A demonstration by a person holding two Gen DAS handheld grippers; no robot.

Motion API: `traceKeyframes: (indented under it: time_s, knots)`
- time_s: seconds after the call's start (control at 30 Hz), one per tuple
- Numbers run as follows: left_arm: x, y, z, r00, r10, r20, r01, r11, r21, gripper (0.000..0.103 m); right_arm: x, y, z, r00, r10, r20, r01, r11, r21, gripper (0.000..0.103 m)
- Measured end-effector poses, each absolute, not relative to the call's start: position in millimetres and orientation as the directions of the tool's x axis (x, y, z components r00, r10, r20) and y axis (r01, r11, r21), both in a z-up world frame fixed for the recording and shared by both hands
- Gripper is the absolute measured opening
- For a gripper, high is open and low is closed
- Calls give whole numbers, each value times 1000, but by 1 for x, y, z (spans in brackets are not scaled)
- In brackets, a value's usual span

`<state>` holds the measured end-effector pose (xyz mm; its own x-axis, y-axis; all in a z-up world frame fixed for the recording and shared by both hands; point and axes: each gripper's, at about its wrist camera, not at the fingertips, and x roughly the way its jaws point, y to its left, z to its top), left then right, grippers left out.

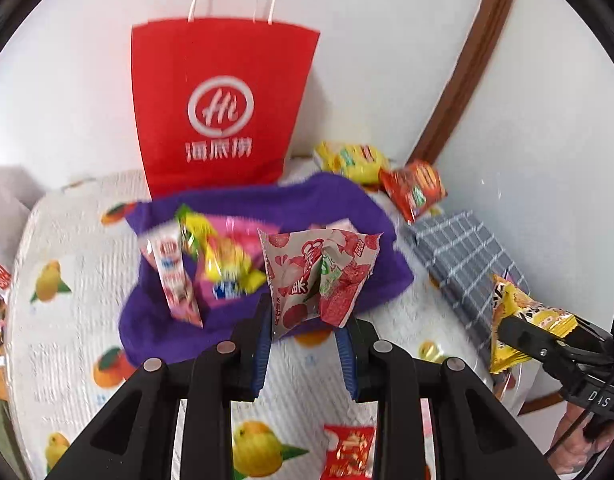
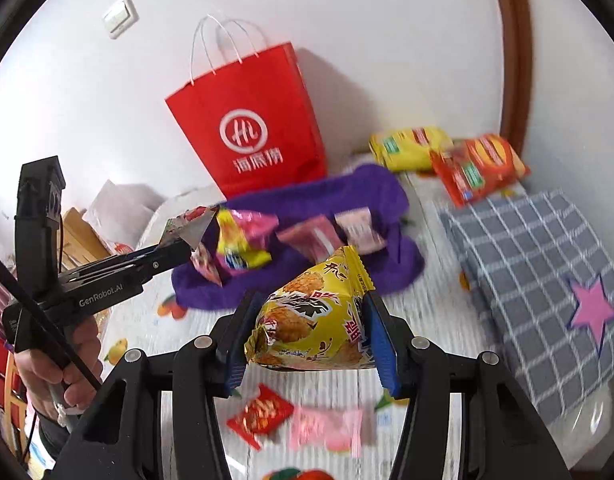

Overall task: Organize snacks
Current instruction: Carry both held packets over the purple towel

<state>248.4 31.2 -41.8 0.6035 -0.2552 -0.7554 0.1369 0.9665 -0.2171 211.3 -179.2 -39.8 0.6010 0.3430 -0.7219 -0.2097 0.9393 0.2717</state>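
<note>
Crinkled foil packets pinched in ribbed blue jaws; fuzzy purple cloth beneath.

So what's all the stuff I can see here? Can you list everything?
paper bag: one, red, upright against the wall
cloth: one, purple, in front of the bag, small snacks on it
chip bags: two, yellow and red-orange, back right corner
checked cloth: one, grey with pink star, right side
loose snacks: two, red and pink, near edge
tablecloth: one, white with fruit prints
pink-white packet: one, in the left gripper
yellow packet: one, in the right gripper
hand: one, holding the left gripper's handle
</note>
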Motion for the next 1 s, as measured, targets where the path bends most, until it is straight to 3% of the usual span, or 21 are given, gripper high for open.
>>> traceKeyframes:
  time_s: [0.67, 1.0]
  knots:
    - [322, 70, -23, 676, -176, -715, -12, 968, -249, 28, 327, -149, -14, 625, 391, -675, -274, 920, 279, 52]
    - [335, 109, -40, 667, -156, -729, -93, 953, -289, 29, 386, -135, -53, 572, 386, -724, -254, 923, 291, 52]
